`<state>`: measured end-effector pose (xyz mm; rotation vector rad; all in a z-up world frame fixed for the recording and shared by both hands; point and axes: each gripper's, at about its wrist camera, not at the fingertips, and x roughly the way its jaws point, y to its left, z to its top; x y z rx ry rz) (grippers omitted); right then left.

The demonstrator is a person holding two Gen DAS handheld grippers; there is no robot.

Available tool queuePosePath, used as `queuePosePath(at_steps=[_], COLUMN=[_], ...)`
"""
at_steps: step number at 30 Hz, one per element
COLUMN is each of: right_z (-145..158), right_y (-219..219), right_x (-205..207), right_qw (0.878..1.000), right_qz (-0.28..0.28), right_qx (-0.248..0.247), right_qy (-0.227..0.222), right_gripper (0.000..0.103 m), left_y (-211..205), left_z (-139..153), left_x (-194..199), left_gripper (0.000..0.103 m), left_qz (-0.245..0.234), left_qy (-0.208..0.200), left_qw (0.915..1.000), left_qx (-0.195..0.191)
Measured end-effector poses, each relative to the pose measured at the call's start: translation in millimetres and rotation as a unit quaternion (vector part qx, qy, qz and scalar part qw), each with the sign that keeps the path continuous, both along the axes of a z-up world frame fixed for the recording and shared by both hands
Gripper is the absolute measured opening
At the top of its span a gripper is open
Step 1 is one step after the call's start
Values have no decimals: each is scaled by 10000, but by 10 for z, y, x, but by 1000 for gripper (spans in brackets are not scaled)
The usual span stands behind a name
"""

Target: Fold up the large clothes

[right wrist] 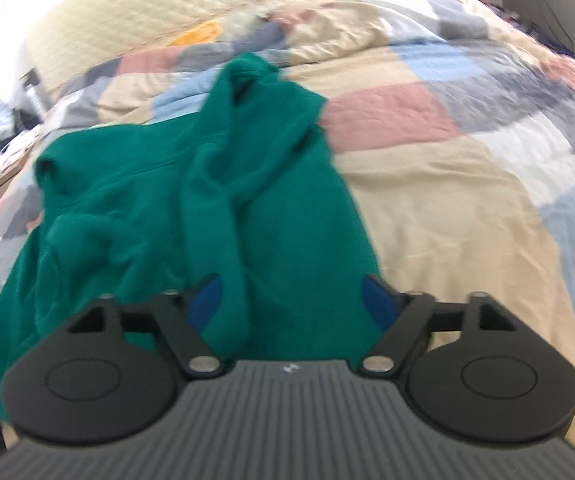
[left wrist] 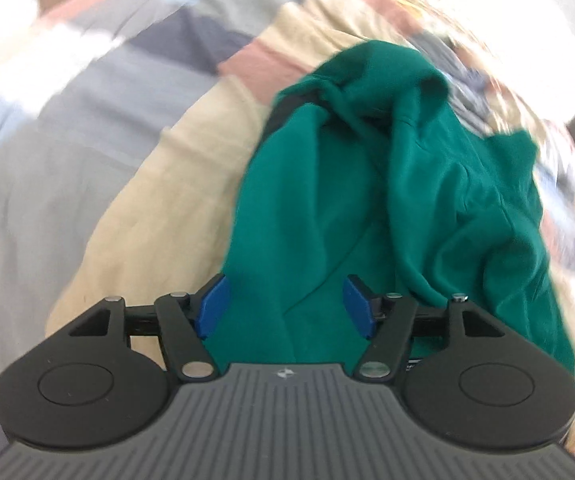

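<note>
I have a green sweatshirt [left wrist: 387, 184] lying crumpled on a bed covered by a patchwork quilt [left wrist: 139, 184] of cream, blue, grey and pink squares. From my left gripper [left wrist: 285, 306] the blue pads [left wrist: 212, 304] stand wide apart with nothing between them, hovering over the near hem of the sweatshirt; whether they touch the cloth I cannot tell. My right gripper [right wrist: 292, 302] is likewise spread wide and holds nothing, poised above the sweatshirt's [right wrist: 215, 200] near edge, with bare quilt [right wrist: 467, 208] to its right. The garment is bunched, one sleeve twisted across the body and the hood end rumpled toward the far side of the bed. A cream quilted headboard [right wrist: 147, 4] rises beyond the bedding. Both views are blurred.
</note>
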<state>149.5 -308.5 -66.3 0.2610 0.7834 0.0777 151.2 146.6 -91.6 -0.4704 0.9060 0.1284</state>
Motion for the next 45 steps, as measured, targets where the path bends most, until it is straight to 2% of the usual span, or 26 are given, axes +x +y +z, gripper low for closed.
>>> queuePosePath(at_steps=[2, 5, 9, 12, 15, 17, 20, 23, 26, 28, 31, 33, 34, 38, 39, 40, 42, 43, 44, 45], right_z=[-22, -92, -198, -311, -494, -606, -636, -651, -637, -599, -601, -677, -703, -699, -711, -743, -840, -852, -851, -841], right_y=[-95, -197, -275, -342, -471, -547, -594, -571, -527, -498, -505, -556, -555, -377, -354, -326, -281, -265, -270, -263], right_x=[22, 55, 76, 112, 143, 144, 119, 98, 76, 75, 67, 66, 68, 150, 173, 183, 191, 181, 184, 164], right_qw=[9994, 9964, 9936, 9891, 9750, 9625, 9539, 9388, 9287, 9333, 9460, 9405, 9389, 9492, 9479, 9429, 9333, 9352, 9368, 9364], right_qz=[-66, -363, -754, -973, -1218, -1351, -1404, -1165, -897, -865, -1355, -1591, -1602, -1227, -1076, -932, -824, -913, -968, -1009], right_qx=[348, 735, 731, 909, 1578, 2047, 2394, 3064, 3472, 3364, 2795, 2820, 2859, 2670, 2766, 2961, 3233, 3164, 3109, 3125], right_qy=[41, 201, 422, 637, 981, 1156, 1145, 1064, 946, 914, 928, 1029, 1050, 1127, 1158, 1209, 1329, 1299, 1281, 1240], right_gripper=[82, 82, 82, 82, 82, 84, 84, 84, 84, 84, 83, 82, 82, 81, 76, 62, 47, 37, 33, 24], left_y=[71, 146, 235, 325, 447, 470, 463, 425, 407, 367, 286, 239, 206, 54, 40, 19, -40, -78, -105, -131], left_z=[-26, -71, -186, -277, -479, -529, -501, -470, -423, -418, -444, -472, -485, -502, -511, -504, -486, -467, -448, -425], left_x=[-33, -57, -25, 12, 64, 87, 91, 60, 25, 31, 90, 142, 175, 272, 292, 283, 259, 259, 252, 229], left_gripper=[70, 72, 72, 73, 74, 75, 74, 74, 74, 74, 73, 71, 69, 64, 62, 57, 44, 33, 22, 19], left_qz=[171, 426, 579, 768, 832, 816, 675, 451, 257, 244, 242, 202, 148, -5, -4, 8, -60, -125, -149, -151], left_qy=[11, 84, 289, 398, 705, 759, 653, 496, 282, 298, 530, 661, 735, 836, 848, 842, 803, 761, 702, 630], left_qw=[9997, 9989, 9971, 9948, 9847, 9829, 9824, 9807, 9788, 9808, 9866, 9888, 9901, 9934, 9939, 9944, 9957, 9963, 9968, 9974], left_qx=[-165, -181, -397, -533, -1357, -1467, -1618, -1838, -2011, -1909, -1525, -1325, -1188, -786, -711, -638, -461, -372, -341, -329])
